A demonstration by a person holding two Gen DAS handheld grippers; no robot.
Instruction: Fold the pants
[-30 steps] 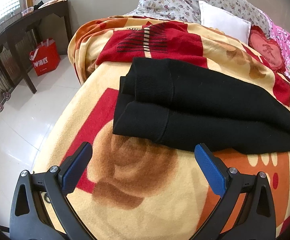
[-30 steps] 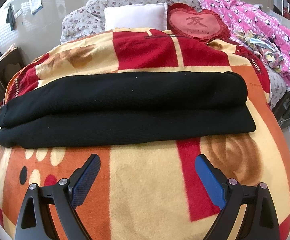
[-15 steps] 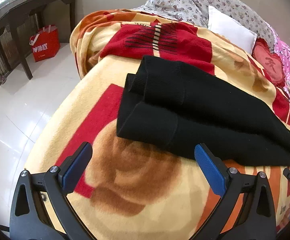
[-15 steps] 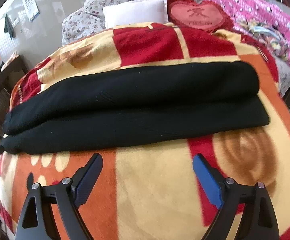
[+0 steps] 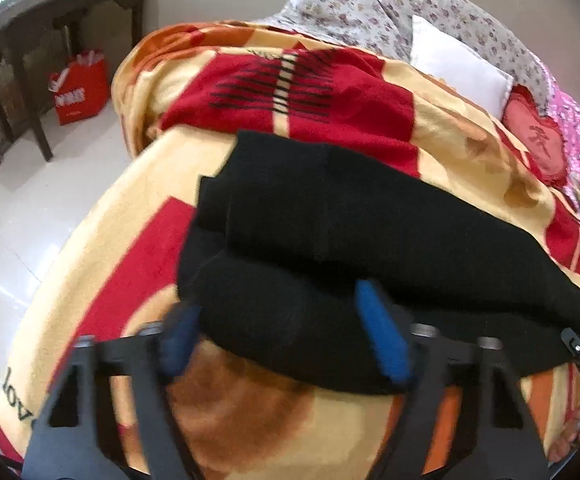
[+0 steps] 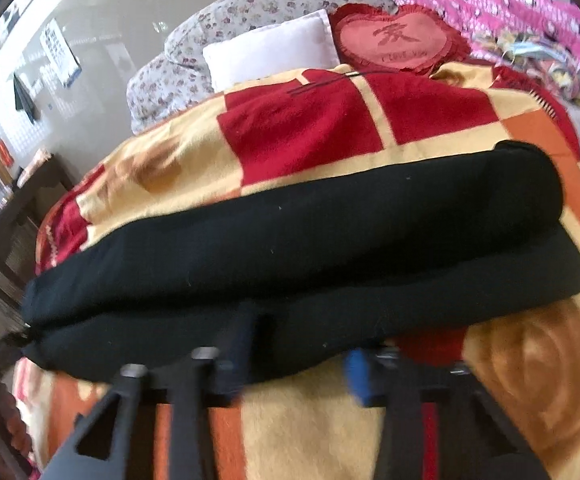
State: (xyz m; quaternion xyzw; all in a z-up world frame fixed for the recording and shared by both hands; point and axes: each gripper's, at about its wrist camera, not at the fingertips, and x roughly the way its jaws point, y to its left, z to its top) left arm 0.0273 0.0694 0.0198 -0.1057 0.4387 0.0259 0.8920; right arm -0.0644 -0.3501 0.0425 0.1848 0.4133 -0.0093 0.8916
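Black pants [image 5: 370, 248] lie folded lengthwise across a red, yellow and orange blanket [image 5: 249, 412] on a bed. The leg cuffs are at the left end in the left wrist view. My left gripper [image 5: 281, 332] is open, its blue pads straddling the near cuff edge of the pants. In the right wrist view the pants [image 6: 330, 240] stretch across the frame. My right gripper [image 6: 298, 352] is open, its fingers at the near edge of the pants, the left finger over the cloth. Both views are motion-blurred.
Floral pillows [image 5: 362, 16], a white pillow [image 6: 273, 52] and a red heart cushion [image 6: 398, 40] lie at the bed's head. A pink quilt [image 6: 530, 12] is at the right. A dark wooden table [image 5: 49, 40] and red bag [image 5: 77, 92] stand on the tiled floor.
Both grippers have moved forward to the near edge of the pants. The jaws of both have narrowed compared with the earlier frames.
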